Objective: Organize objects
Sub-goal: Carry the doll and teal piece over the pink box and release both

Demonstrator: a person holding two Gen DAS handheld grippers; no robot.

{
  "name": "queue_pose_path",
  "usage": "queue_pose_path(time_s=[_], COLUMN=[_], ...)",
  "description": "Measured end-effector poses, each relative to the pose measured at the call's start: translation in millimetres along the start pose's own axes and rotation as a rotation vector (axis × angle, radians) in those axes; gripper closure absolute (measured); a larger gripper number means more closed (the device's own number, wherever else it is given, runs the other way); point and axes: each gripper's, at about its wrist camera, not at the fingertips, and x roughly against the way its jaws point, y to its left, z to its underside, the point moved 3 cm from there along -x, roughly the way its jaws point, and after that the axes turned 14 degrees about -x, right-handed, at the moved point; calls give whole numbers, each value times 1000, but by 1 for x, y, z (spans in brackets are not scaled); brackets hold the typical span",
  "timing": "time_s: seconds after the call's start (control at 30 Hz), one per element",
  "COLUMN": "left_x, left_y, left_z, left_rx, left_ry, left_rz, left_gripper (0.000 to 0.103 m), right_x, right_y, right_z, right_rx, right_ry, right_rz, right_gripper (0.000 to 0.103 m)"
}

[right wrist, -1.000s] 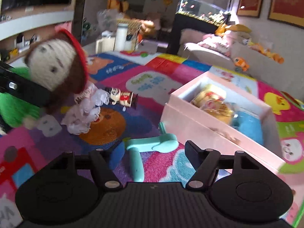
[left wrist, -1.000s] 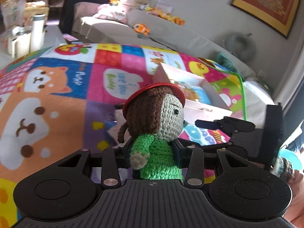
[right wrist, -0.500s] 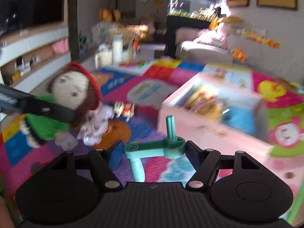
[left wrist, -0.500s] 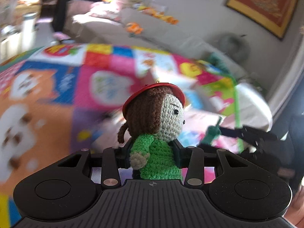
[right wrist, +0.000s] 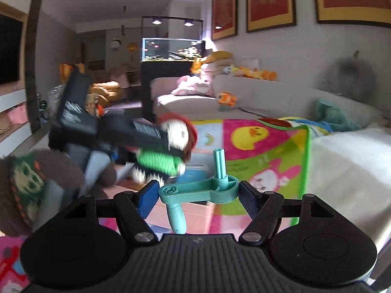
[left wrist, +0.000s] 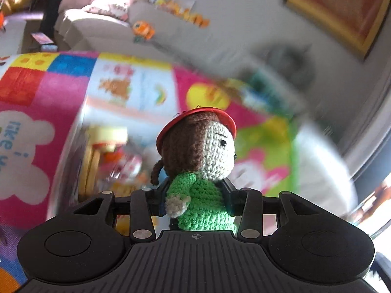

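My left gripper (left wrist: 194,200) is shut on a crochet doll (left wrist: 200,161) with a red hat, brown hair and a green sweater, and holds it upright in the air. Below it the pink box (left wrist: 97,146) with toys inside shows blurred. My right gripper (right wrist: 198,193) is shut on a teal plastic crank handle (right wrist: 200,190), lifted off the mat. In the right wrist view the left gripper (right wrist: 136,131) and the doll (right wrist: 171,146) pass just ahead, above the pink box (right wrist: 193,210).
A colourful play mat (left wrist: 48,92) covers the floor. A grey sofa with plush toys (right wrist: 232,97) stands behind, and a fish tank on a dark cabinet (right wrist: 171,53) farther back. The person's sleeved arm (right wrist: 29,188) is at the left.
My right gripper has closed on the teal crank handle and lifted it from the mat. My left gripper has carried the doll to the right, over the pink box.
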Motion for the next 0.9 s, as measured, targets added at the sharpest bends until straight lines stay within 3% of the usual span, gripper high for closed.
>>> queue_pose_path(time_s=[0.07, 0.2, 0.33, 0.37, 0.47, 0.6, 0.7, 0.8, 0.9], left_x=[-8, 6, 51, 59, 64, 41, 15, 35, 83], left_y=[2, 4, 8, 9, 6, -6, -15, -14, -3], left_z=[6, -3, -13, -13, -9, 2, 9, 14, 26], left_rx=[-24, -68, -109, -111, -129, -135, -103, -117, -199], left_ry=[18, 31, -164, -176, -82, 13, 93, 41, -51], left_rz=[-13, -32, -52, -43, 28, 45, 146, 183, 138], left_gripper=[48, 52, 53, 53, 53, 54, 63, 67, 67], right_x=[-5, -16, -29, -34, -41, -43, -38, -29, -24], right_y=[-8, -19, -28, -30, -30, -29, -27, -23, -22], right_z=[3, 9, 10, 10, 11, 5, -1, -6, -11], right_rx=[-10, -43, -88, -103, -115, -129, -140, -118, -126], right_ry=[6, 19, 34, 42, 57, 47, 37, 23, 26], right_rz=[16, 26, 41, 41, 49, 58, 62, 77, 74], right_gripper=[32, 32, 32, 32, 32, 32, 32, 32, 32])
